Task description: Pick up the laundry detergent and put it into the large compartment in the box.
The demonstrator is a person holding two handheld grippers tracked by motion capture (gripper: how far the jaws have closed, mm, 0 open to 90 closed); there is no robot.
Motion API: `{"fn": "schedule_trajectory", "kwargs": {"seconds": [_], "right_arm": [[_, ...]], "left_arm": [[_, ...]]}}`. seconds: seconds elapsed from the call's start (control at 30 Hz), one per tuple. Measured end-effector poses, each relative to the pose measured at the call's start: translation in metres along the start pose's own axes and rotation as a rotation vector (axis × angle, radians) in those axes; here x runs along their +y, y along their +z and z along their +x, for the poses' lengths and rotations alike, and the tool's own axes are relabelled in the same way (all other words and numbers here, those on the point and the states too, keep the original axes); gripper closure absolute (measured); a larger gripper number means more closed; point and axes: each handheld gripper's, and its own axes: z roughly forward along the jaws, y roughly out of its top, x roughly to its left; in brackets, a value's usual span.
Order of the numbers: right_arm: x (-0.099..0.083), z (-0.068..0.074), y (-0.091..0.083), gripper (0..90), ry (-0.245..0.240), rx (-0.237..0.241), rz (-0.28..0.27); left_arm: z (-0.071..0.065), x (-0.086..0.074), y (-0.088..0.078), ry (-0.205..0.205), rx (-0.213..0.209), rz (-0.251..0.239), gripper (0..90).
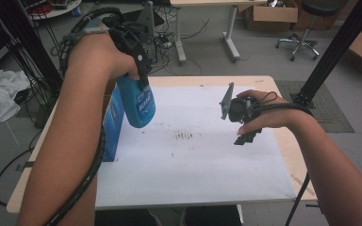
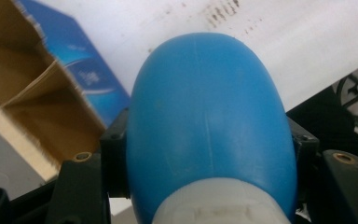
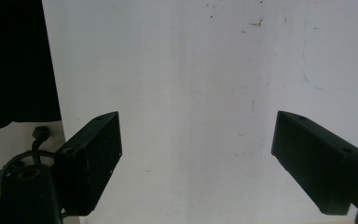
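Note:
A blue plastic bottle with a white cap end hangs in the air above the left part of the white sheet. My left gripper is shut on it near its upper end. In the left gripper view the bottle bulges between the two black jaws, which press on its sides. My right gripper hovers low over the right part of the sheet. Its jaws stand wide apart in the right gripper view, open, with nothing between them.
An open blue carton stands at the sheet's left edge, just beside and below the bottle; its brown inside faces up. Dark smudges mark the middle of the sheet. Desks, boxes, a stool and cables lie beyond the table.

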Motion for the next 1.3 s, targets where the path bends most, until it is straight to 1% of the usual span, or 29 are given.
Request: {"fn": "schedule_trajectory", "kwargs": {"seconds": [0.17,0.23,0.3,0.33,0.4,0.47,0.5,0.53,0.63,0.7,0.77,0.8,0.83,0.9,1.03,1.07,1.17,1.27,1.3], "right_arm": [[0.002,0.0,0.0,16.2,-0.007,-0.003,0.004],[0.002,0.0,0.0,16.2,-0.008,-0.002,0.002],[0.003,0.0,0.0,16.2,-0.009,-0.001,0.006],[0.003,0.0,0.0,16.2,-0.009,0.001,0.007],[0.003,0.0,0.0,16.2,-0.01,0.001,0.01],[0.004,0.0,-0.001,16.2,-0.009,-0.001,0.007],[0.004,0.0,-0.001,16.1,-0.012,-0.003,0.005],[0.004,0.0,-0.001,16.1,-0.013,-0.005,0.003],[0.004,0.0,-0.001,16.1,-0.014,-0.004,0.004],[0.005,0.0,0.0,16.1,-0.014,-0.004,0.008],[0.005,0.0,0.0,16.1,-0.014,-0.002,0.003],[0.005,0.0,0.0,16.1,-0.016,-0.003,0.003],[0.005,0.0,0.0,16.1,-0.016,-0.003,0.003],[0.005,0.001,0.0,16.1,-0.017,-0.002,0.005],[0.005,0.001,0.002,16.1,-0.018,-0.001,0.002],[0.005,0.001,0.002,16.1,-0.019,-0.001,0.004],[0.005,0.001,0.002,16.1,-0.019,-0.002,0.004],[0.005,0.0,0.002,16.1,-0.02,0.0,0.002],[0.005,0.0,0.002,16.1,-0.019,0.001,0.002]], "left_arm": [[0.015,-0.005,-0.015,-0.067,0.011,-0.001,37.8],[0.021,-0.008,-0.02,-0.103,0.02,-0.008,37.8],[0.027,-0.01,-0.024,-0.126,0.02,-0.01,37.8],[0.032,-0.012,-0.027,-0.147,0.016,-0.012,37.9],[0.039,-0.015,-0.03,-0.165,0.01,-0.013,37.8],[0.047,-0.018,-0.033,-0.2,0.002,-0.015,37.8],[0.05,-0.019,-0.034,-0.218,0.0,-0.009,37.8],[0.053,-0.02,-0.034,-0.238,0.005,-0.009,37.8],[0.059,-0.022,-0.036,-0.273,0.035,0.0,37.8],[0.062,-0.023,-0.037,-0.299,0.048,-0.004,37.8],[0.066,-0.024,-0.039,-0.322,0.051,-0.007,37.8],[0.072,-0.027,-0.041,-0.338,0.053,-0.014,37.9],[0.072,-0.027,-0.041,-0.338,0.053,-0.014,37.9],[0.077,-0.029,-0.041,-0.356,0.055,-0.011,37.8],[0.089,-0.034,-0.04,-0.399,0.057,-0.007,37.8],[0.092,-0.036,-0.04,-0.415,0.059,-0.008,37.8],[0.1,-0.04,-0.04,-0.441,0.066,-0.012,37.8],[0.106,-0.042,-0.042,-0.462,0.074,-0.014,37.8],[0.108,-0.043,-0.042,-0.462,0.08,-0.013,37.8]]}}
